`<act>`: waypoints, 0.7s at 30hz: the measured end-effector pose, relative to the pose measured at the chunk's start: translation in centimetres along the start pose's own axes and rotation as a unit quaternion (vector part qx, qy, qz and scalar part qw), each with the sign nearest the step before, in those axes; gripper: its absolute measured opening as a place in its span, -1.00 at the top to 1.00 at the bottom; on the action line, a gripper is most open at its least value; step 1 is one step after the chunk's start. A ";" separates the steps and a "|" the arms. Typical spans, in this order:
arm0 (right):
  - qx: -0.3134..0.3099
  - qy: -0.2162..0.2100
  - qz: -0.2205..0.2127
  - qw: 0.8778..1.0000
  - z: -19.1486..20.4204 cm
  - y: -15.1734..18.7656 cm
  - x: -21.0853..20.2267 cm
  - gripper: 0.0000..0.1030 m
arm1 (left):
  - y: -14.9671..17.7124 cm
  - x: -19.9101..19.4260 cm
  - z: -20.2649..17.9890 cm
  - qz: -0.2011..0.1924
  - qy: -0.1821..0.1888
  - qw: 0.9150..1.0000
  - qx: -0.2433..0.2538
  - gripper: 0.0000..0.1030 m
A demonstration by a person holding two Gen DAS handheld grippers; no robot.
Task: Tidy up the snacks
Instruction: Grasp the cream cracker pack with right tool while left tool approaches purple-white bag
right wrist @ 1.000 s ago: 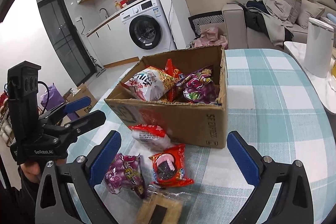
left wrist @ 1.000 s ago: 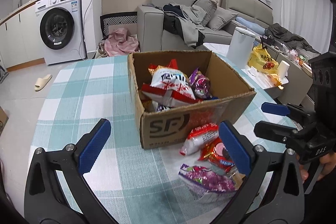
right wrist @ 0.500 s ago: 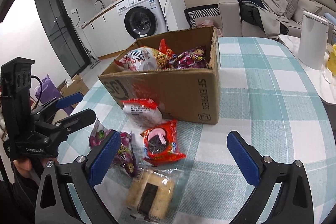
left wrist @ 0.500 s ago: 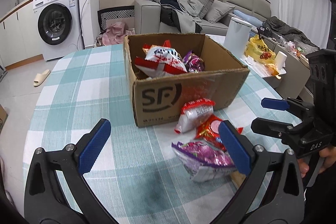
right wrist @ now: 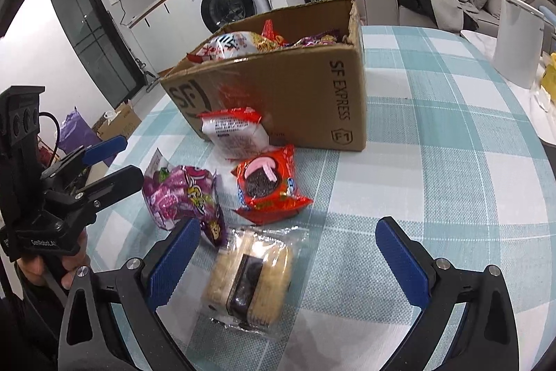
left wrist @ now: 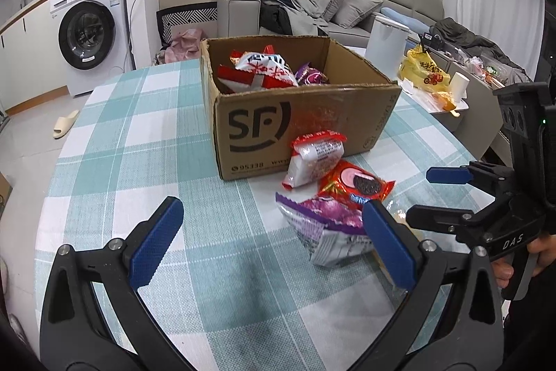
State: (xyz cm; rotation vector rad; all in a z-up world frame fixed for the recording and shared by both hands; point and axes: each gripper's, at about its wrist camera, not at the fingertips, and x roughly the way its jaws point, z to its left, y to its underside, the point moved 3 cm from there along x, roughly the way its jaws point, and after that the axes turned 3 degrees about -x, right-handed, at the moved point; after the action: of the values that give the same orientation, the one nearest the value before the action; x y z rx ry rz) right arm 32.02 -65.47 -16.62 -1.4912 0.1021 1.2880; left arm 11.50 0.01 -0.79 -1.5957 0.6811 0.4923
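Note:
A cardboard box [left wrist: 305, 124] [right wrist: 305, 93] with several snack packs inside stands on the checked table. In front of it lie a white-and-red pack [left wrist: 314, 157] [right wrist: 234, 134], a red cookie pack [left wrist: 354, 185] [right wrist: 269, 186], a purple bag [left wrist: 323, 225] [right wrist: 182, 197] and a clear-wrapped biscuit sandwich [right wrist: 250, 280]. My left gripper [left wrist: 271, 246] is open and empty, low over the table, its right finger beside the purple bag. My right gripper [right wrist: 288, 259] is open and empty, with the biscuit sandwich between its fingers.
The table [left wrist: 132, 134] has a teal-and-white checked cloth and a rounded edge. A white bin [left wrist: 385, 40] [right wrist: 517, 40] and a yellow bag [left wrist: 422, 73] stand beyond the table on the right. A sofa [left wrist: 312, 9] and a washing machine [left wrist: 90, 30] are behind.
Both grippers have moved down and closer to the loose snacks in front of the box. The biscuit sandwich now lies between the right gripper's fingers. Both stay open.

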 end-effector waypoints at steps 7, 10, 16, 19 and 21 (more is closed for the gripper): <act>-0.026 0.010 0.021 0.999 1.3 1.0 0.6 -0.99 | 1.1 0.4 -0.5 0.015 0.004 1.000 0.007 -0.99; -0.036 0.012 0.029 0.999 1.7 1.3 1.1 -0.99 | 1.4 0.5 -0.9 0.018 0.007 1.000 0.013 -0.99; -0.063 0.010 0.050 0.997 2.8 2.0 1.7 -0.99 | 1.7 0.6 -1.6 0.020 0.013 0.999 0.022 -0.99; -0.074 0.018 0.061 0.995 3.1 2.4 2.3 -0.99 | 1.8 0.8 -1.8 0.022 0.015 0.999 0.022 -0.99; -0.083 0.025 0.066 0.994 3.2 2.6 2.6 -0.99 | 1.8 0.9 -1.9 0.024 0.016 0.999 0.023 -0.99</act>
State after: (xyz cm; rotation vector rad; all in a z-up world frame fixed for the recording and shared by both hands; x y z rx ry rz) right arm 29.33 -62.68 -19.62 -1.6824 0.1321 1.3924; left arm 10.81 -2.09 -2.51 -1.5499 0.7507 0.4831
